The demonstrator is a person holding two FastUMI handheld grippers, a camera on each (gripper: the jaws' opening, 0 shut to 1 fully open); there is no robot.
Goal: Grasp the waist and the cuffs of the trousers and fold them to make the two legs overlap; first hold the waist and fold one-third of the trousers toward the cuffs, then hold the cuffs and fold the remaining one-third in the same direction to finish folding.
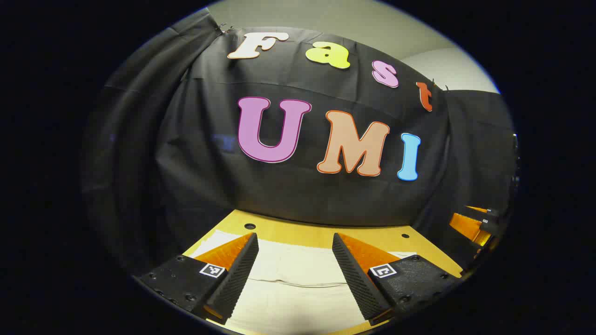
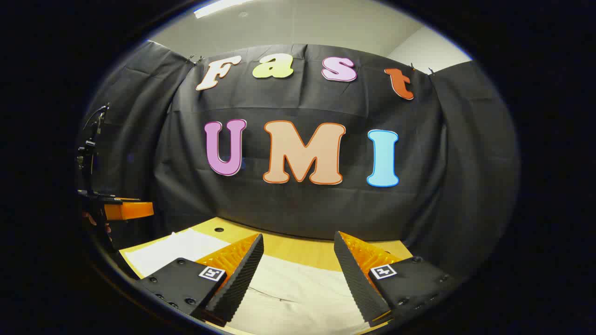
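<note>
Cream-white trousers [image 1: 298, 279] lie flat on a wooden table [image 1: 321, 235]; a seam or fold edge crosses them between the fingers in the left gripper view. My left gripper [image 1: 295, 242] hangs above the cloth, open, nothing between its fingers. In the right gripper view the trousers [image 2: 288, 293] spread below and off to the left [image 2: 172, 251]. My right gripper [image 2: 298, 242] is open over them, holding nothing. The right gripper [image 1: 475, 225] also appears at the far right edge of the left gripper view, and the left gripper [image 2: 123, 209] at the left edge of the right gripper view.
Black cloth walls the booth close behind the table's far edge. Small round holes [image 1: 250, 226] dot the tabletop near that edge. A dark stand with cables [image 2: 91, 139] rises at the left in the right gripper view.
</note>
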